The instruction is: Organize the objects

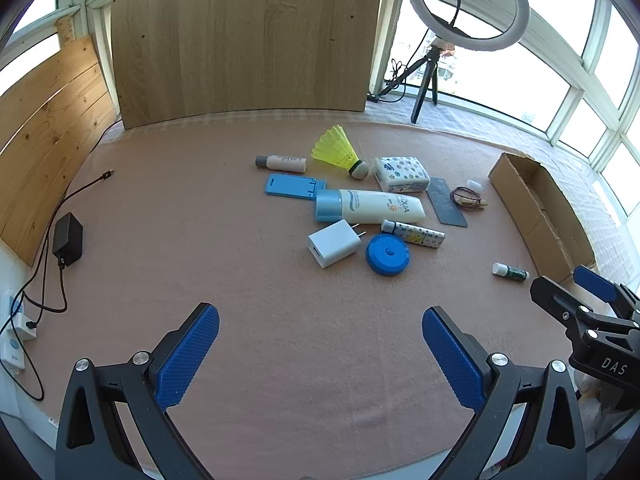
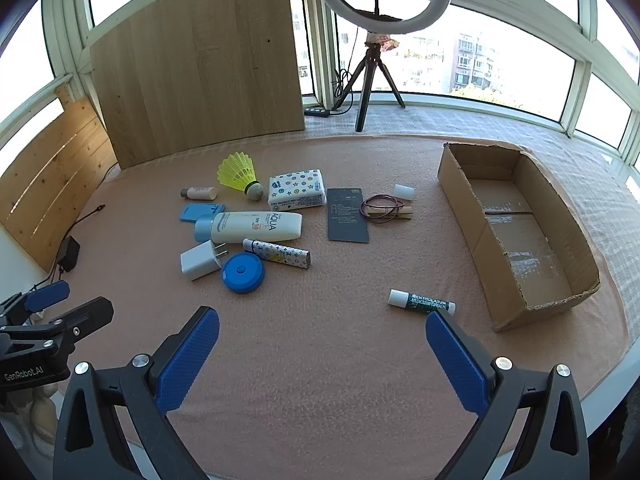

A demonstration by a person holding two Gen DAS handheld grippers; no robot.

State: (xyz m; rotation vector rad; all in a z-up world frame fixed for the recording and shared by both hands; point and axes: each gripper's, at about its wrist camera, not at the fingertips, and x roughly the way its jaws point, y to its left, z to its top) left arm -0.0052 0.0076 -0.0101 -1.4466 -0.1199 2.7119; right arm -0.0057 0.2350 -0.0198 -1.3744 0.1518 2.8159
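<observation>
Pink fleecy cloth (image 2: 320, 360) covers the table; nothing is sorted yet.

- Open brown corrugated cardboard box (image 2: 460, 184), right of the right wrist view: empty, tape strips glossy on its floor.
- Small white-capped green lip-balm stick (image 2: 422, 303), lying flat, lower centre-right, just beside the box's near corner.
- Cluster, centre-left: white sunscreen tube with pale blue cap (image 2: 250, 227); yellow plastic shuttlecock (image 2: 238, 172); white square wall charger (image 2: 199, 261); round blue tape measure (image 2: 243, 273); patterned tissue pack (image 2: 297, 189); dark grey card (image 2: 347, 220).
- Left gripper (image 1: 320, 354) and right gripper (image 2: 322, 354): jaws spread wide, ribbed blue pads, nothing between them, both above bare cloth.

Handling judgement: the lip balm looks the likeliest first pick for the right gripper. Being a smooth cylinder, it may roll; close across its width at mid-length, pads square to it, then lift clear of the box wall before release.
</observation>
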